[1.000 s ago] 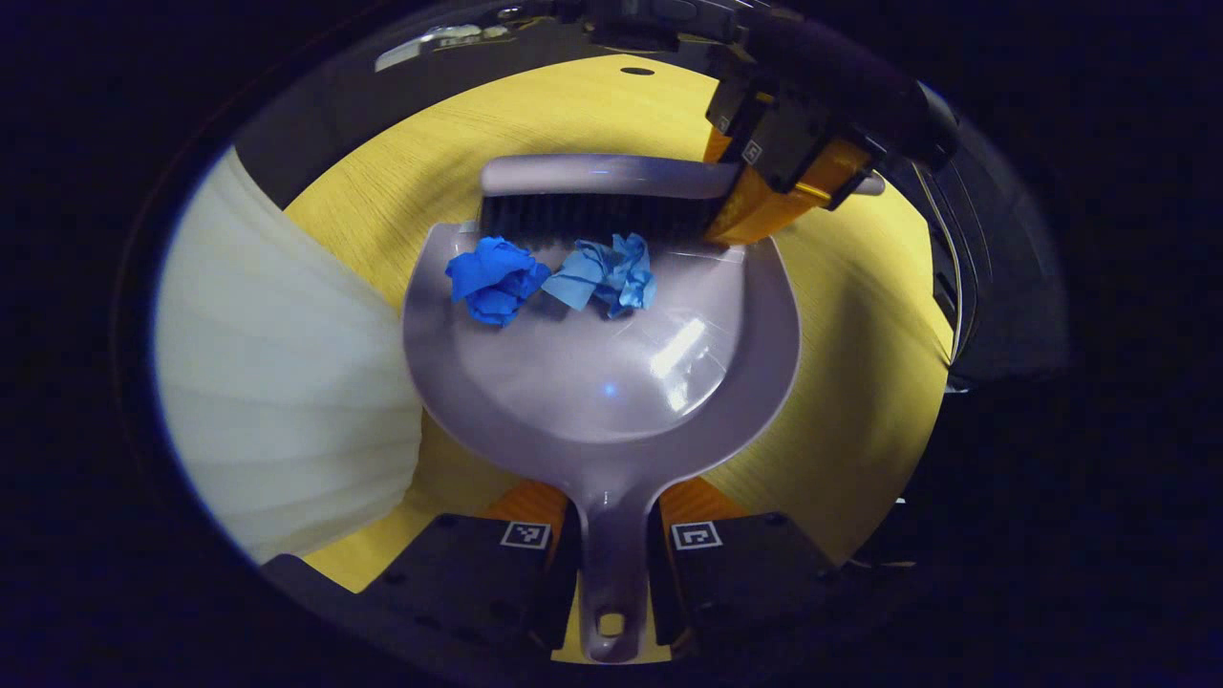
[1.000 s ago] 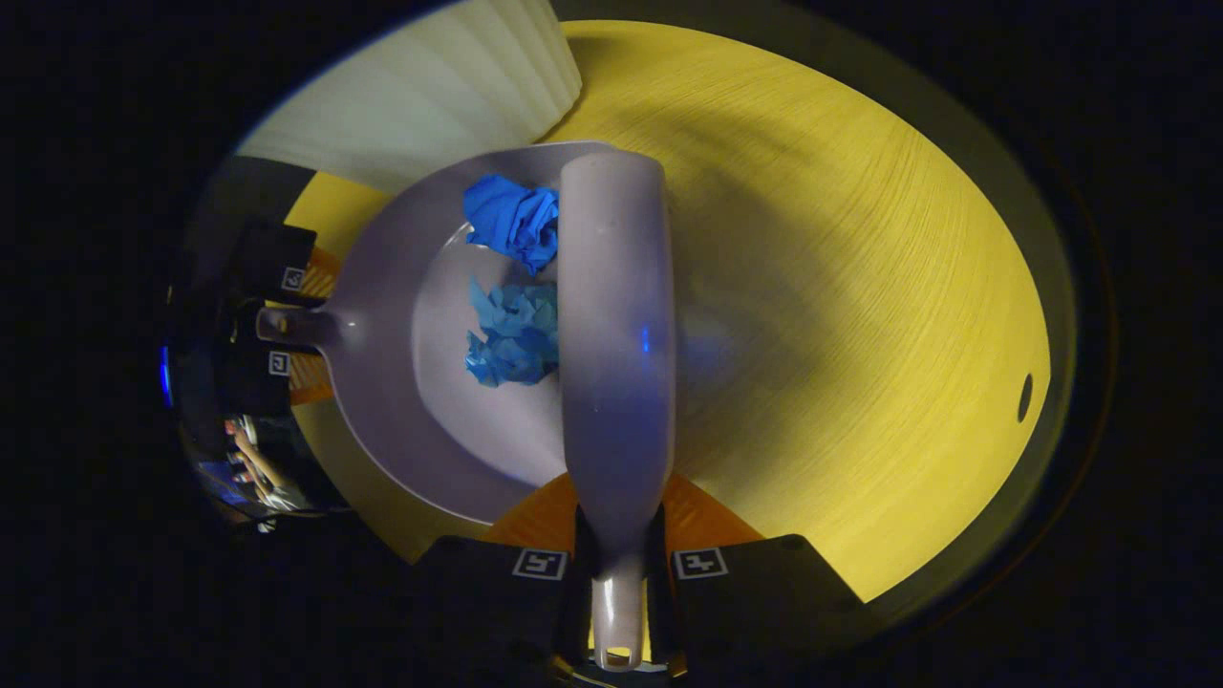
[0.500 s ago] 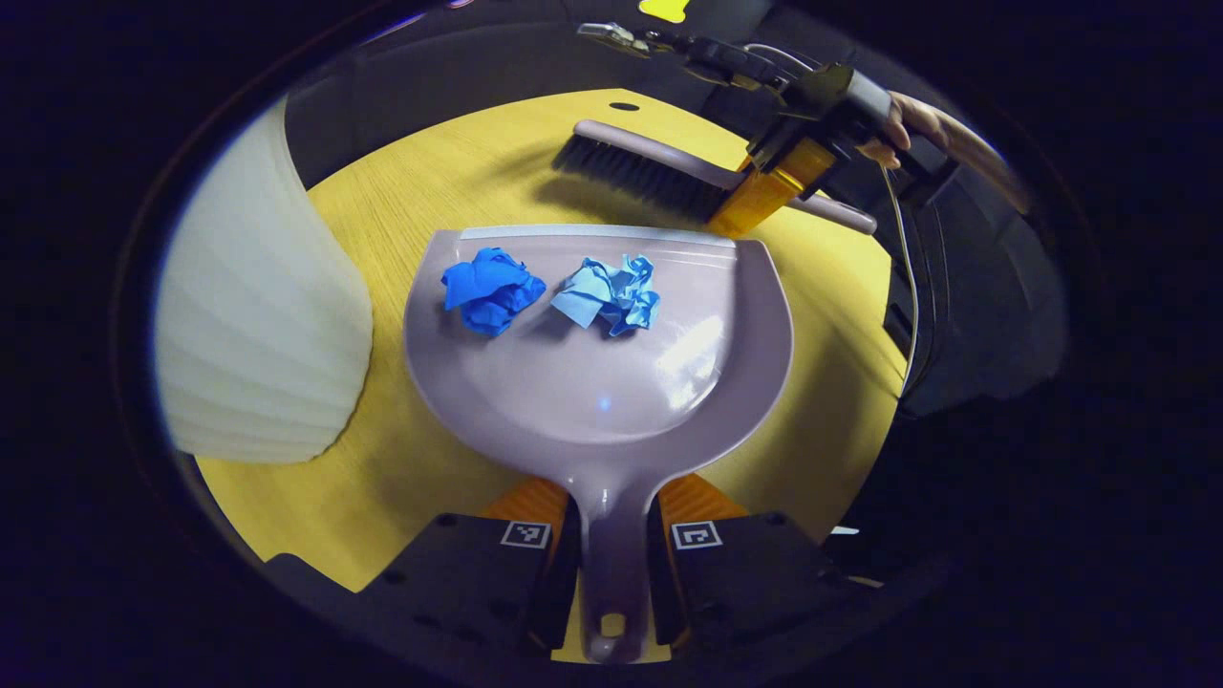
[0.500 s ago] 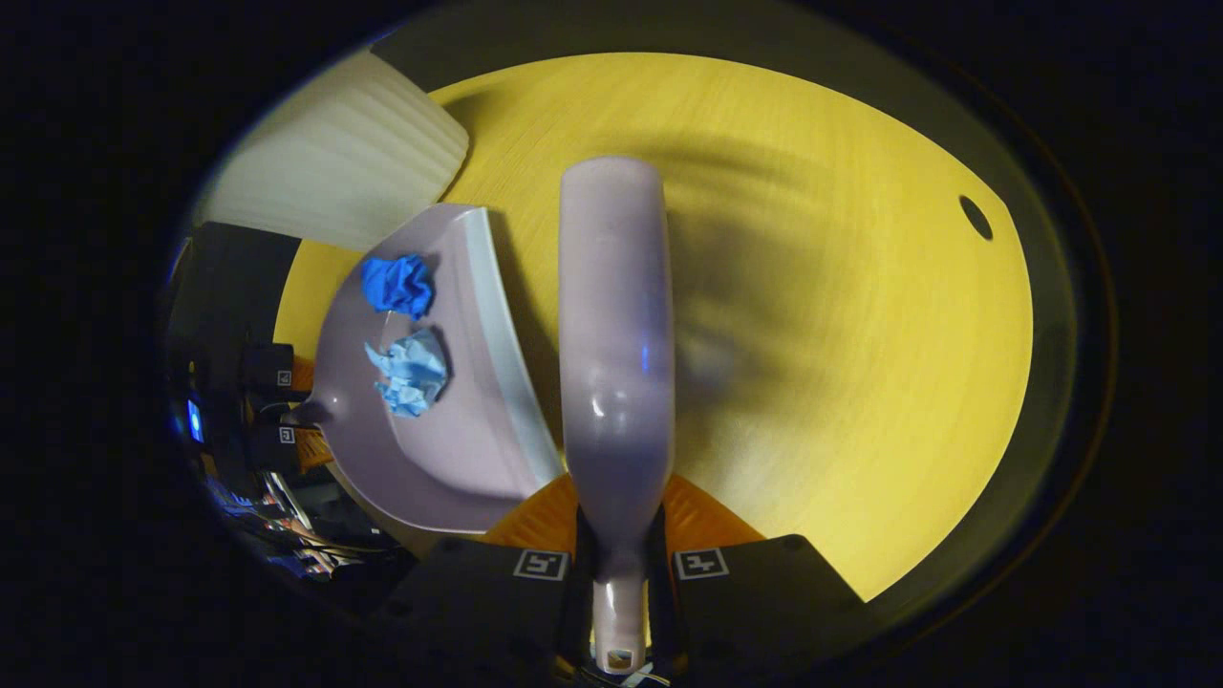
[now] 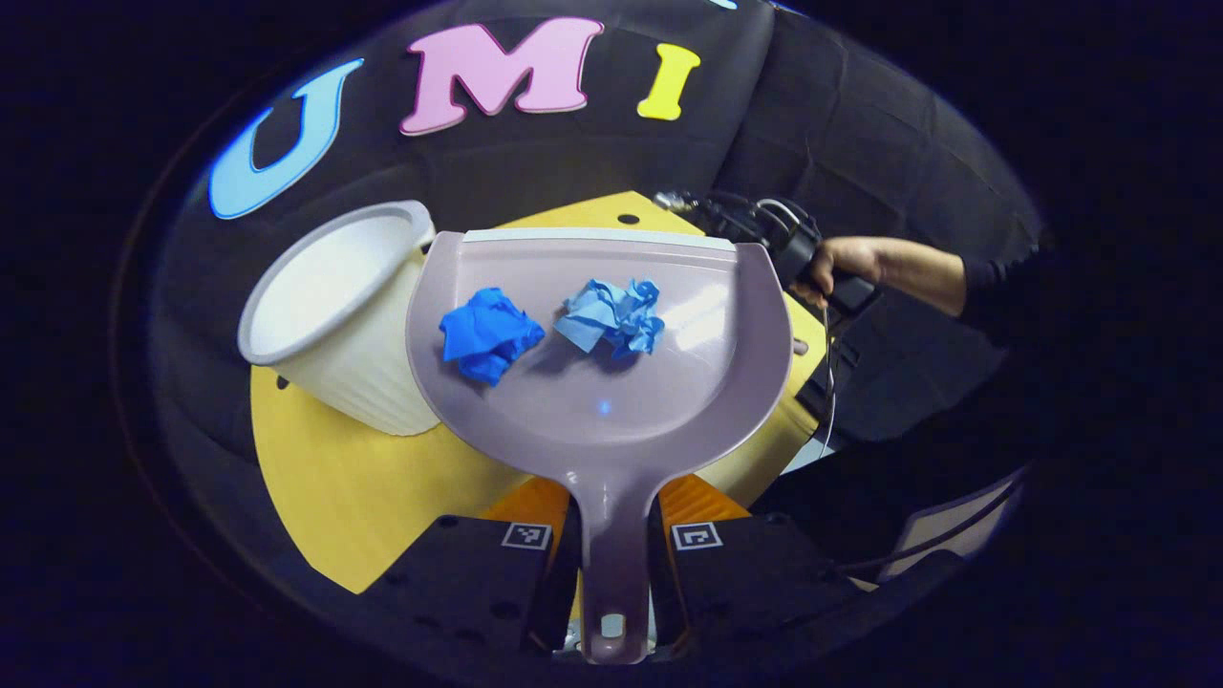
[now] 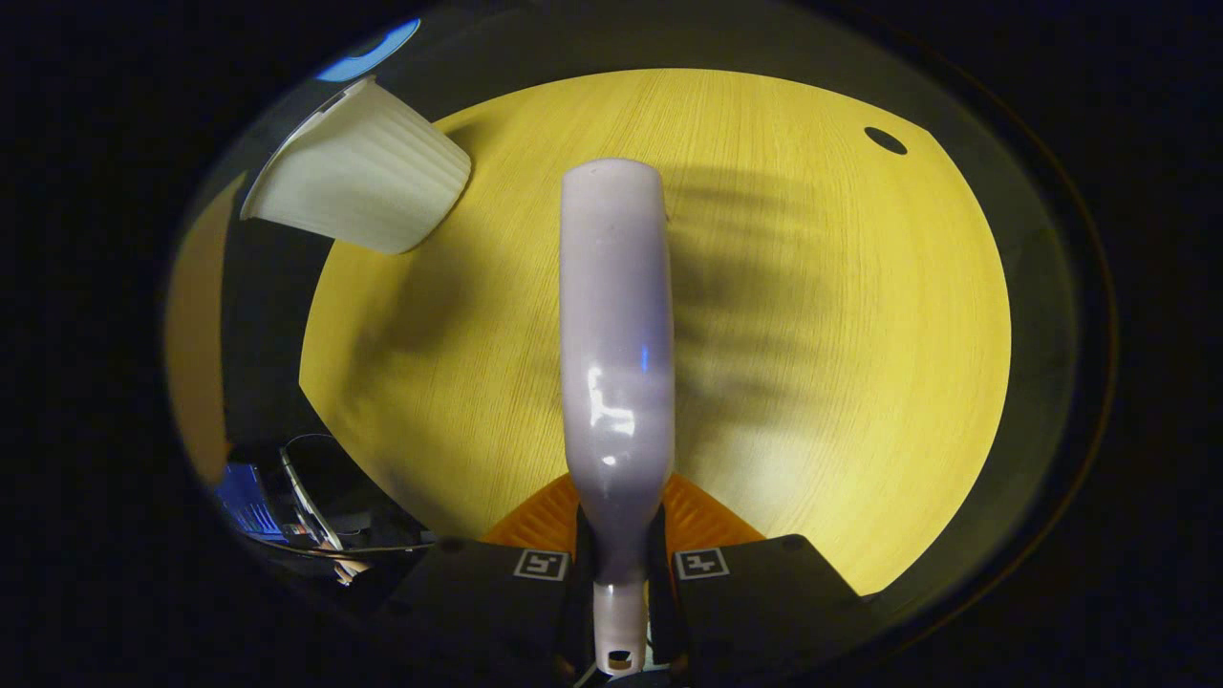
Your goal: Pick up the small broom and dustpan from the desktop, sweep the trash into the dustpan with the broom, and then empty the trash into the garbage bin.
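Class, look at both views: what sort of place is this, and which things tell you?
Probably a recording booth staged for a cleaning chore: a black cloth wall behind a small yellow desktop, with a white bin and a dustpan.

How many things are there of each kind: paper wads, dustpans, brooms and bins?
Paper wads: 2, dark blue wad and light blue wad
Dustpans: 1, dustpan
Brooms: 1, broom
Bins: 1, bin
Total: 5
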`<state>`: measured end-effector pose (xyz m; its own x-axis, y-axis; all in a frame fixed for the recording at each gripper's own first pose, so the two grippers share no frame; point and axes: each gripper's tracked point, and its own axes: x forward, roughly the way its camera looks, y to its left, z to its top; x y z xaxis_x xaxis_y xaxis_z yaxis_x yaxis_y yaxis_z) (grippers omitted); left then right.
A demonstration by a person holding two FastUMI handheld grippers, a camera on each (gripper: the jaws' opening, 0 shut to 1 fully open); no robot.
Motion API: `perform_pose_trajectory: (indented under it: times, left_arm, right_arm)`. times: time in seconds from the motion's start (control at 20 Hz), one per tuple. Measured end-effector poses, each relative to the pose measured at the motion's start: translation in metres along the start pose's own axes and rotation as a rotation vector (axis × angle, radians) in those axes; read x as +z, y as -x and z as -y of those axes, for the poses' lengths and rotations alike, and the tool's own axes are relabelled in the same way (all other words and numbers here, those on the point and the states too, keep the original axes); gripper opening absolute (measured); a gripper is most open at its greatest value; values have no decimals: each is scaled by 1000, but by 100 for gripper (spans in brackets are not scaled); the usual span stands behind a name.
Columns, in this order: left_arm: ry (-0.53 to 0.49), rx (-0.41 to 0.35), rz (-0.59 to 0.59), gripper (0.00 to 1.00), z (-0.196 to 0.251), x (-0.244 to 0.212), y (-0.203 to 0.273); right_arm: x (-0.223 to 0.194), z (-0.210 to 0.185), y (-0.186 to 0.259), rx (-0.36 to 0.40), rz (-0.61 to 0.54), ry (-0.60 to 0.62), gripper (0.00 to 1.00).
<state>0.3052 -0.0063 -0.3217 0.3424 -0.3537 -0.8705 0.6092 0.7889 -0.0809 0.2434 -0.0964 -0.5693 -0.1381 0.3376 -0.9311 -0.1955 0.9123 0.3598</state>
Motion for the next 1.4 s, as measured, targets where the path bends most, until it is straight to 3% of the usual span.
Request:
perform_pose_trajectory:
  times: [0.25, 0.45, 0.65, 0.95, 1.2, 1.3, 1.4]
  left_arm:
    - [85, 193, -4, 29, -43, 26, 35]
    - [-14, 491, -175, 29, -126, 36, 53]
    - [-154, 638, -333, 29, -166, 42, 32]
    - [-407, 678, -580, 29, -142, 23, -8]
    - [-611, 685, -681, 29, -100, 8, -20]
    - [-638, 676, -681, 30, -89, 0, -28]
    - [-594, 680, -623, 30, -85, -1, -34]
  right_arm:
    - [-5, -2, -5, 66, 48, -49, 26]
    - [-9, -3, -10, 84, 97, -51, 26]
    - [-14, -8, -17, 130, 117, -101, 26]
    - [-27, 3, -31, 85, 85, -88, 26]
    - [-27, 13, -34, 58, 116, -129, 26]
    - [-28, 16, -33, 52, 125, -138, 26]
    - [-29, 19, -32, 49, 129, -144, 26]
